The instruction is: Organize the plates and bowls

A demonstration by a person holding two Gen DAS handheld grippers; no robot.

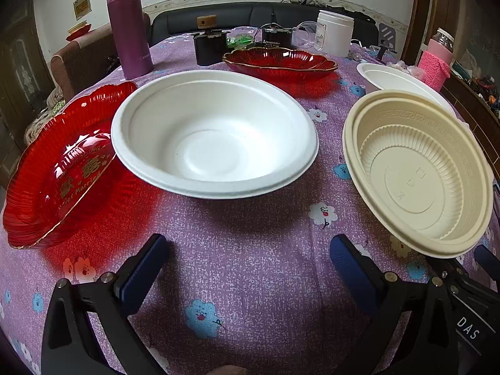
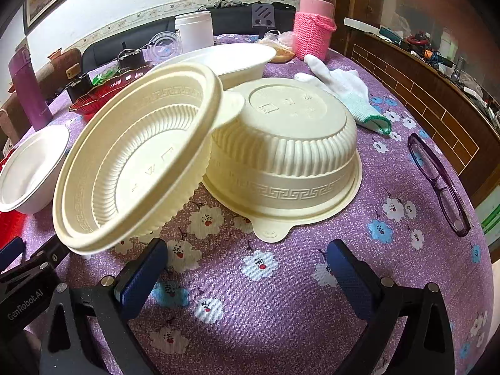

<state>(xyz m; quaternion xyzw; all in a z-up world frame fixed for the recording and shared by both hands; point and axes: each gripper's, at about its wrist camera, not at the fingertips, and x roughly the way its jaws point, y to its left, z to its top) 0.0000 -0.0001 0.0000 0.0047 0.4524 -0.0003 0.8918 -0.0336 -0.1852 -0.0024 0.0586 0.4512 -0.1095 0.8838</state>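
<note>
My left gripper stands open over the purple tablecloth, nothing between its fingers. Ahead of it sits a white round bowl, partly over a red plate; a second red plate lies farther back. My right gripper is open too and holds nothing. Just past its left finger, a cream ribbed bowl tilts against an upside-down cream bowl. The tilted cream bowl shows at the right of the left wrist view. Behind it lies a white oval bowl.
A purple flask, black boxes and a white jar stand at the back. A white glove, purple glasses and a pink-sleeved bottle lie on the right. A wooden cabinet borders the table's right edge.
</note>
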